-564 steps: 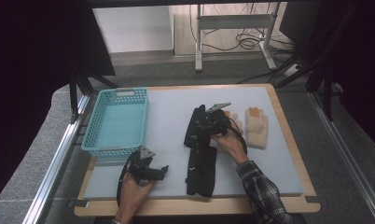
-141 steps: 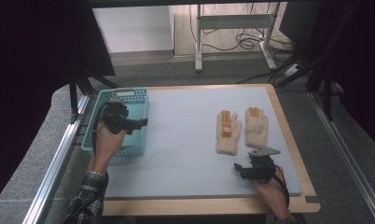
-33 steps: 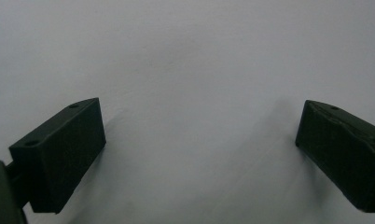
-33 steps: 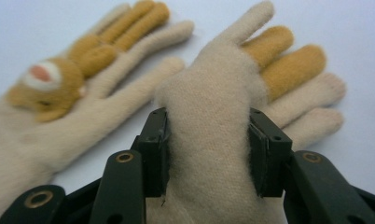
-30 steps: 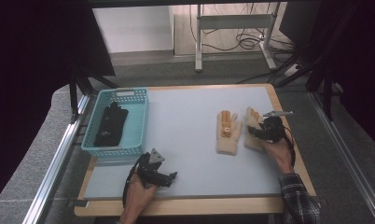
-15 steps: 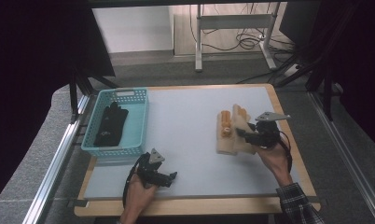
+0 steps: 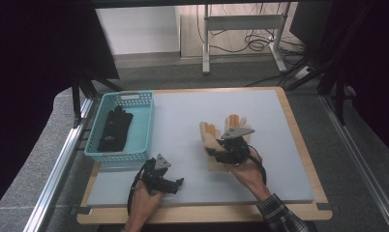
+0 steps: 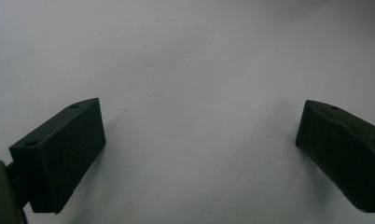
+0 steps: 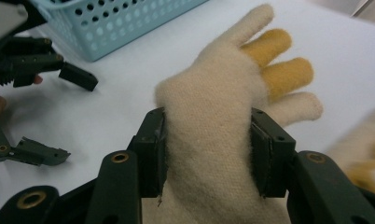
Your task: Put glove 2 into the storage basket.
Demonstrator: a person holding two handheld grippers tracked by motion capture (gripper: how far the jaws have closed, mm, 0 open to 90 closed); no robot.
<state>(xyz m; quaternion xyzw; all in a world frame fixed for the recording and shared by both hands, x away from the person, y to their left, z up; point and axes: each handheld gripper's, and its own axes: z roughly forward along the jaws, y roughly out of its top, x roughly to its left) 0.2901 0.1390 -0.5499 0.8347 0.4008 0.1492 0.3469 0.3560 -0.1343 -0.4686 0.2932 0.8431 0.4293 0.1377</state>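
Note:
My right gripper (image 7: 217,153) (image 9: 208,149) is shut on a cream knitted glove (image 7: 208,136) (image 9: 213,112) with yellow fingertips. Both pads press on its cuff, and its fingers point away from me. A second cream glove (image 7: 234,121) (image 9: 363,158) lies just beyond and to the right, blurred in the right gripper view. My left gripper (image 7: 177,182) (image 8: 199,154) rests low over the pale table near the front edge. Its jaws stand wide open with nothing between them. The right gripper view also catches it at the left (image 9: 59,112).
A light blue perforated basket (image 7: 134,99) (image 9: 129,23) stands at the table's left and holds black gloves (image 7: 114,128). The white mat (image 7: 183,111) has a wooden border. A metal rail runs along the left, and desk legs and cables stand beyond the far edge.
My right gripper has moved left from the table's right side toward the middle with the cream glove in its jaws. Both cream gloves now lie further left. The left gripper has stayed put.

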